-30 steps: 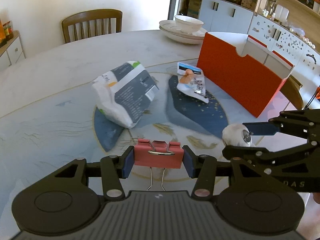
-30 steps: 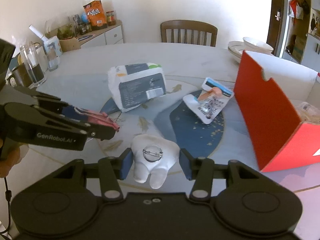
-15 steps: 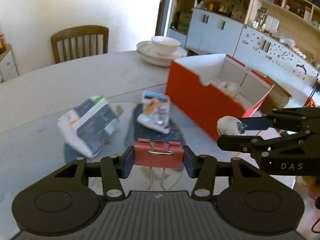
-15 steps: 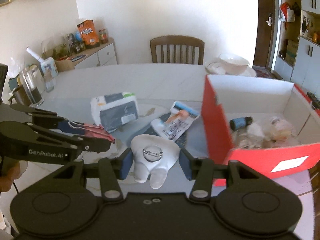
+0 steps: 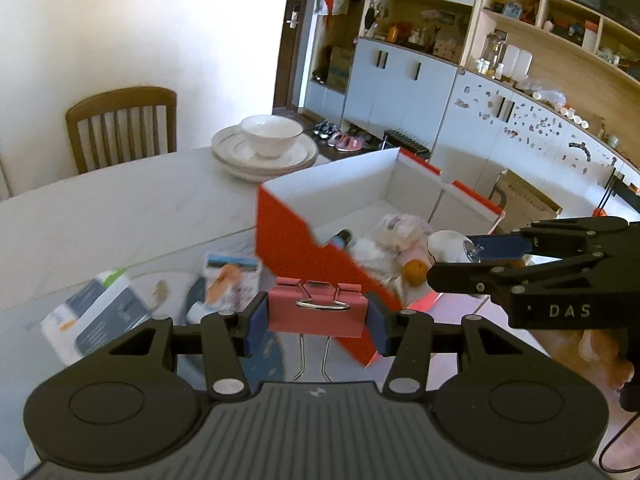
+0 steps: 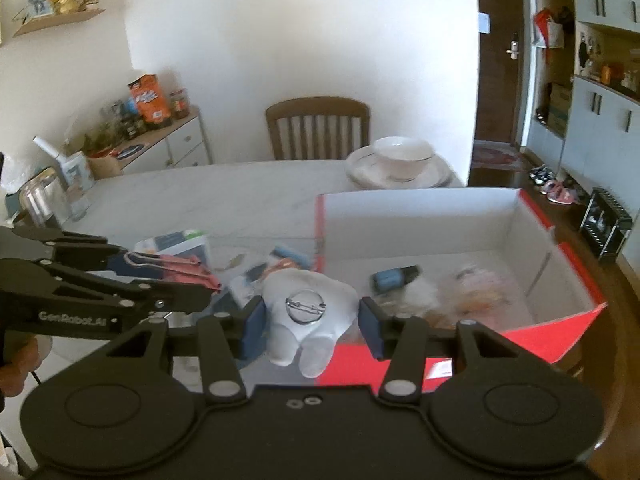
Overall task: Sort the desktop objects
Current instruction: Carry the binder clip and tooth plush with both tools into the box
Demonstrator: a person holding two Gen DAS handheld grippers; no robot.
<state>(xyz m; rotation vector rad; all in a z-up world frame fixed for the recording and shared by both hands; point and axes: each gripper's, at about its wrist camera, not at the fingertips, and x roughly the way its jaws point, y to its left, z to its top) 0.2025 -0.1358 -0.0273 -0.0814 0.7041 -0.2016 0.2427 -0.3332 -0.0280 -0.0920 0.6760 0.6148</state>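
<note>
My left gripper is shut on a pink binder clip, held in the air above the table by the near corner of the red box. It also shows in the right wrist view. My right gripper is shut on a white tooth-shaped plush badge, pin side facing me, above the box's near left corner. The badge also shows in the left wrist view, over the box. The box holds a small dark bottle and soft toys.
A white and grey packet and a smaller snack packet lie on the table left of the box. Stacked plates with a bowl stand at the far edge. A chair stands behind. Jars and a glass jug are far left.
Both grippers have risen and moved right toward the red box, each keeping its object. The inside of the box has come into view.
</note>
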